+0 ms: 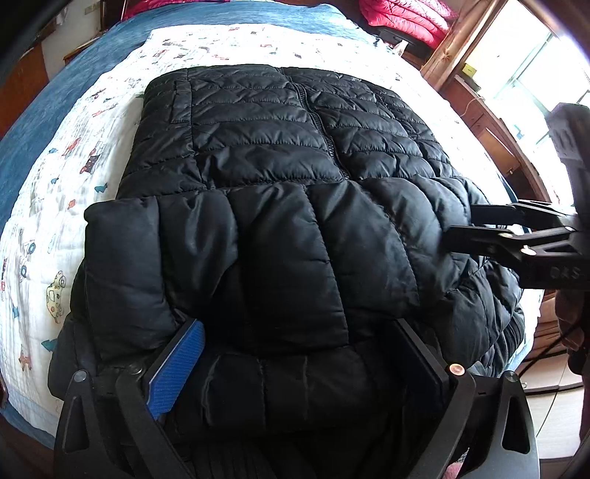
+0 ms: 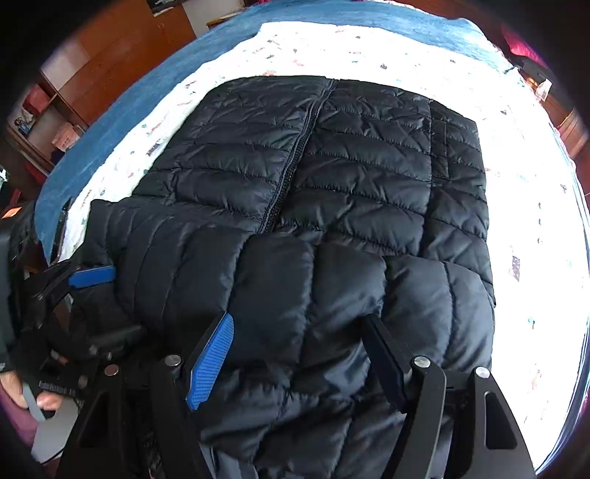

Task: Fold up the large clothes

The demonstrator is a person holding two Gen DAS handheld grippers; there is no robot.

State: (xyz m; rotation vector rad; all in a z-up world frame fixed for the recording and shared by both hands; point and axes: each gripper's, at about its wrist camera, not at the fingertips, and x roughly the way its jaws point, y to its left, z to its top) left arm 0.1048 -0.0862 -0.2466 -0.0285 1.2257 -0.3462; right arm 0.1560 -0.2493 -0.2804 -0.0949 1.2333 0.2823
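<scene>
Low in frame, the left hand-held gripper [image 1: 298, 353] gapes wide over the black puffer jacket [image 1: 280, 154], holding nothing; the right hand-held gripper [image 2: 298, 353] hovers open too. Jacket lies mid-frame on the bed [image 1: 55, 154], sleeves folded across. Best regrip the near edge evenly, then carry it toward the far hem.

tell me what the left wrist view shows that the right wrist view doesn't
Only the left wrist view shows the bright window and the folded pink quilt beyond the bed's far corner.

Only the right wrist view shows the wooden cabinet with open shelves, and a hand at the lower left edge.

Both show the black puffer jacket zipped up on the white patterned blanket over the blue bedspread, a sleeve folded across it, and the left gripper and right gripper, both with open jaws.
</scene>
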